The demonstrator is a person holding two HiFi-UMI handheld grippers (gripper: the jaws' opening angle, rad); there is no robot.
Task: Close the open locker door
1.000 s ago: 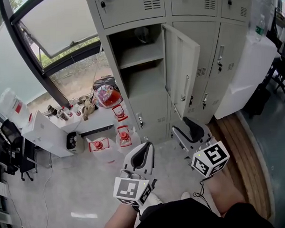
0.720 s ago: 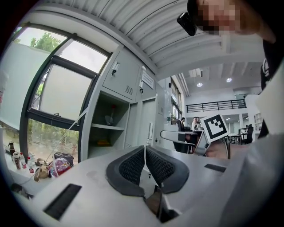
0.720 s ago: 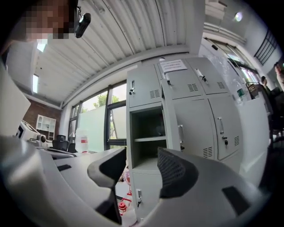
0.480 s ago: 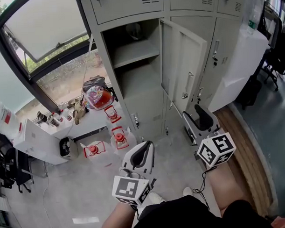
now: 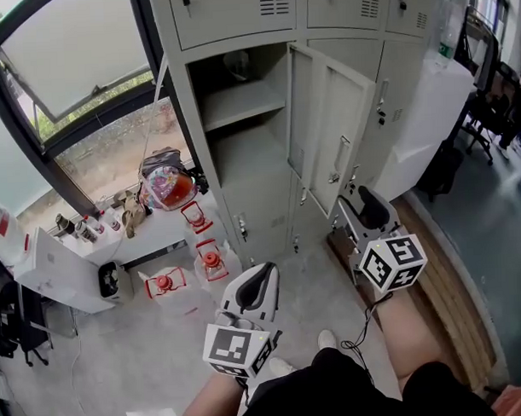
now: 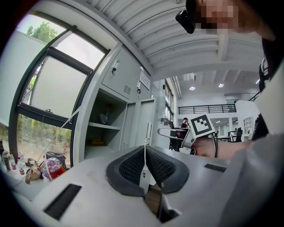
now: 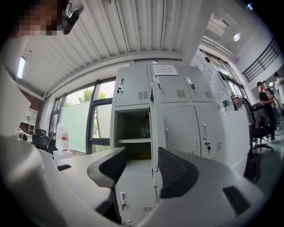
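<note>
The locker door (image 5: 330, 132) stands ajar. The left gripper's (image 5: 258, 281) jaws are pressed together; the right gripper's (image 5: 369, 209) jaws are spread and empty.

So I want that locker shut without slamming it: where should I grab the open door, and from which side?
Take the open door by its free vertical edge, about level with the handle, coming straight from the front with the right gripper. The panel is thin and stands edge-on to that gripper, so open fingers can probably straddle it.
</note>
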